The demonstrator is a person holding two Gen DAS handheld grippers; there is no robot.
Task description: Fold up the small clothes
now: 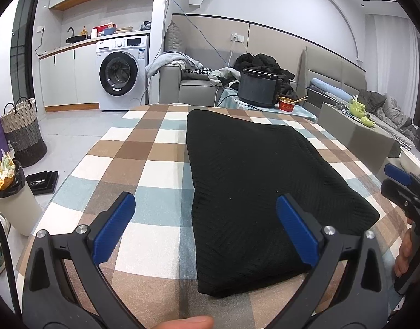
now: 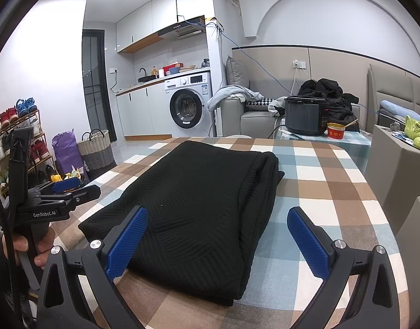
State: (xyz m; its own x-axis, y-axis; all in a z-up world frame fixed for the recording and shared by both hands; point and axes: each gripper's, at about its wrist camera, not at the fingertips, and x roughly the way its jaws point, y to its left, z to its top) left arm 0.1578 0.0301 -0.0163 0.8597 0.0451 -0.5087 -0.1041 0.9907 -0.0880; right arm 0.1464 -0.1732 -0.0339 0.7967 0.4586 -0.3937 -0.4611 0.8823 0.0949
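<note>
Both sets of jaws are spread wide with nothing in them. The left gripper (image 1: 205,227) hangs over the near left edge of the folded black sweater (image 1: 264,192), one finger above bare cloth, the other above the knit. The right gripper (image 2: 218,238) straddles its near right edge the same way. The sweater lies flat on the checked tablecloth (image 1: 144,159), washing machine (image 1: 122,74) way behind.
</note>
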